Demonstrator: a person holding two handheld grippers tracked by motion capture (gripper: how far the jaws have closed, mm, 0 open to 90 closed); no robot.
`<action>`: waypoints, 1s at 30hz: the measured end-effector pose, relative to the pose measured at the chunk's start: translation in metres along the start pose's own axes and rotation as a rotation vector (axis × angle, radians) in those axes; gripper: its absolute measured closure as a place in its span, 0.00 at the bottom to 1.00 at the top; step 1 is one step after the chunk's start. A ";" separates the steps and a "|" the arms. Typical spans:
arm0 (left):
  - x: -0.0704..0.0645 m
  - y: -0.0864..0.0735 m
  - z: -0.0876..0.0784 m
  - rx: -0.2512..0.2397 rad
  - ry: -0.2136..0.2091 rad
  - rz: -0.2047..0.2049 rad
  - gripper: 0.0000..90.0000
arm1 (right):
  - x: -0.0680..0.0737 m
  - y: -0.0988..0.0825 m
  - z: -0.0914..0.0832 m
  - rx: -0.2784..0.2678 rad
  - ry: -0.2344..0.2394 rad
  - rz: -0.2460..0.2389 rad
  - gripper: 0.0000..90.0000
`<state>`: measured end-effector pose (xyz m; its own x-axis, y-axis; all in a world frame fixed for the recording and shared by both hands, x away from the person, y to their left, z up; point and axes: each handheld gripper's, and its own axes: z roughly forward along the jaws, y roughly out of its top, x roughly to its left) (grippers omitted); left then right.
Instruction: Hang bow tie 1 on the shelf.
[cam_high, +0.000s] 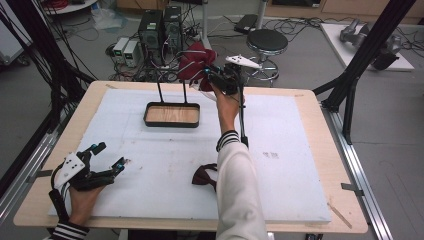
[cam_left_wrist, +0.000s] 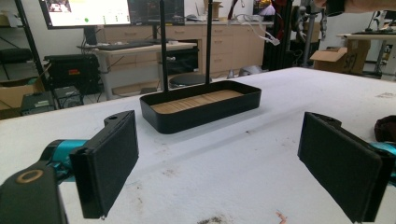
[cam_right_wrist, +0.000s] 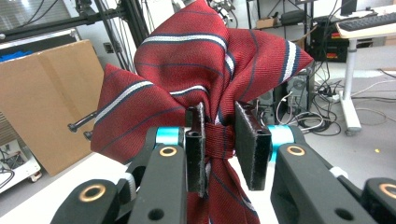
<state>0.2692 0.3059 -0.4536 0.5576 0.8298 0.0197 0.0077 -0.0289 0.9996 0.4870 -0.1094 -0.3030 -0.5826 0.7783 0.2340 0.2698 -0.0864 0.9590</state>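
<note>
the red striped bow tie (cam_right_wrist: 205, 74) is clamped at its centre knot between the two black jaws of the right gripper (cam_right_wrist: 219, 144), which press in on the narrow band from both sides while the wings of the fabric fan out above them and a tail hangs below. in the high view the same bow tie (cam_high: 196, 61) is held up in the air past the far edge of the table, just above and behind the tops of the two thin black posts that rise from the black tray (cam_high: 172, 114); the right gripper (cam_high: 214, 76) sits at the end of an arm in a white sleeve with a striped cuff (the arm stretches from the near edge right across the board). the tray has a wooden floor and stands on the white board (cam_high: 295, 165) toward its far side.

the left gripper (cam_high: 111, 157) rests low at the near left corner of the board, and its jaws stand wide apart with nothing between them; in the left gripper view its pads (cam_left_wrist: 112, 161) frame the tray (cam_left_wrist: 205, 109) from a distance.

a second, darker bow tie (cam_high: 205, 176) lies flat on the board near the front, just beside the sleeve.
</note>
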 end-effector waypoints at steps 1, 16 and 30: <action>0.000 0.000 0.000 0.000 0.000 0.000 0.14 | 0.000 0.000 0.000 0.002 -0.006 -0.004 0.83; 0.000 0.000 0.000 -0.001 -0.001 0.005 0.14 | -0.009 -0.006 0.004 0.056 -0.067 0.000 0.83; -0.001 0.000 0.000 -0.003 0.001 0.009 0.14 | -0.009 -0.010 -0.001 0.101 -0.058 -0.044 0.82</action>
<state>0.2684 0.3053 -0.4537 0.5572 0.8299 0.0288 0.0000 -0.0346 0.9994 0.4883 -0.1162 -0.3141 -0.5513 0.8148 0.1794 0.3220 0.0094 0.9467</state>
